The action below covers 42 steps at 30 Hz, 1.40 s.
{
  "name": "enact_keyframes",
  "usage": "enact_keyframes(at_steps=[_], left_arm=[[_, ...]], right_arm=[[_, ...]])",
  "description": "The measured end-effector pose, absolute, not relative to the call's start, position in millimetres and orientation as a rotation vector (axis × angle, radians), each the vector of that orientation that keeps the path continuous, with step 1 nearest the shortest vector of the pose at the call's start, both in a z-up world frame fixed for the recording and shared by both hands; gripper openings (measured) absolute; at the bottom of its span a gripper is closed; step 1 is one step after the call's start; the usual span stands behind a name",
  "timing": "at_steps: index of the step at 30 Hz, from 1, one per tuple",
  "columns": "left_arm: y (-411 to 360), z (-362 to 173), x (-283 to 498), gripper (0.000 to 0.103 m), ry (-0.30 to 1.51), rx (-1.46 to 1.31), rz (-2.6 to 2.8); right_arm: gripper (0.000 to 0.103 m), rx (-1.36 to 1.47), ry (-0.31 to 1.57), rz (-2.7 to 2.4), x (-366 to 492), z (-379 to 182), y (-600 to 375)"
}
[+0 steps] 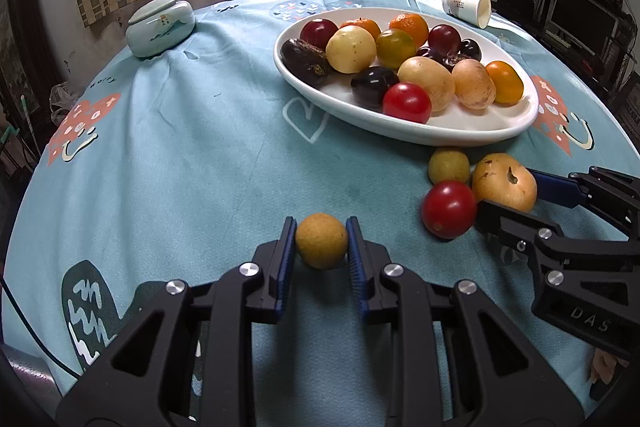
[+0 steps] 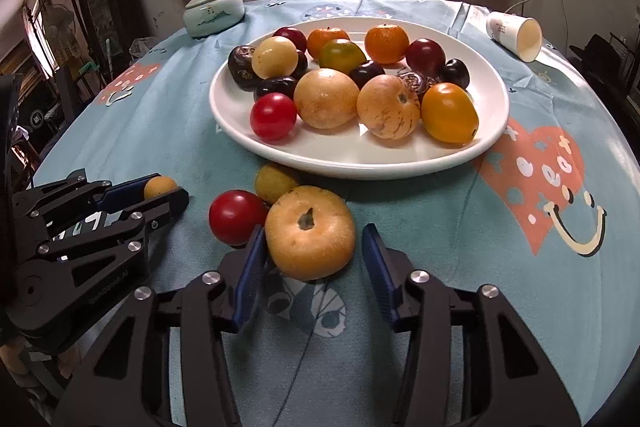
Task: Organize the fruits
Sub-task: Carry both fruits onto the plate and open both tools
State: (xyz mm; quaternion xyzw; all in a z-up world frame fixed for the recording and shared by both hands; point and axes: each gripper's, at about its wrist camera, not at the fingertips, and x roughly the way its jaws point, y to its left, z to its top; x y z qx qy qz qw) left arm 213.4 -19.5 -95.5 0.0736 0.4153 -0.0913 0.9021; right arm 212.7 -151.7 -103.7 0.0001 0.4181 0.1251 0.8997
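Left gripper (image 1: 321, 241) clamped small yellow fruit (image 1: 321, 241); right gripper (image 2: 314, 245) straddled tan fruit (image 2: 310, 231), right pad apart. Green fruit (image 2: 274, 182) partly hidden behind it; plate (image 2: 360, 163) beyond.

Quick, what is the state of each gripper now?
Left gripper: shut on the small yellow fruit.
Right gripper: open around the large yellow fruit, not gripping it.

Both tools are built from matte black plastic, in angular frames with triangular cut-outs. The left gripper (image 1: 321, 241) and the right gripper (image 2: 315, 253) are each fitted with ribbed blue pads (image 1: 355, 247) on the inner faces of the fingers. Round silver screws (image 1: 176, 287) are set at the joints. Pale embossed letters (image 1: 589, 319) are seen on one housing.
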Motion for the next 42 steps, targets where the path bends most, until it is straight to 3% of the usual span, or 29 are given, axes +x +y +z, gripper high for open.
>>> enact_keyframes(at_steps=[6,16,30,32,33,34,35,42], left_arm=[[-17.9,-89.4,208.3,0.025,0.826,0.135,-0.194],[-55.4,-24.1,241.8,0.025,0.676,0.123,-0.25],[-80.8,-51.8,296.6,0.027,0.704,0.135,-0.261],[-82.9,-52.0,295.5,0.044,0.702,0.135,-0.288],[-84.5,-51.7,294.3,0.051,0.699,0.138,-0.299],[-86.0,-51.0,292.3,0.067,0.685,0.15,-0.286],[-87.1,-49.9,289.5,0.073,0.658,0.167,-0.26],[-74.3,-39.7,282.8,0.073,0.639,0.15,-0.242]], right_arm=[[0.044,0.009,0.846,0.265,203.5,-98.3,-158.5],[0.044,0.173,0.631,0.144,228.8,-29.6,-223.3],[0.044,0.166,0.693,0.168,310.2,-55.4,-216.2],[0.047,0.162,0.704,0.161,311.9,-58.6,-216.7],[0.064,0.155,0.713,0.154,312.5,-59.6,-216.6],[0.07,0.144,0.703,0.137,311.1,-58.9,-216.6],[0.072,0.134,0.679,0.122,308.2,-57.1,-216.7],[0.072,0.17,0.55,0.131,285.1,-26.1,-227.3]])
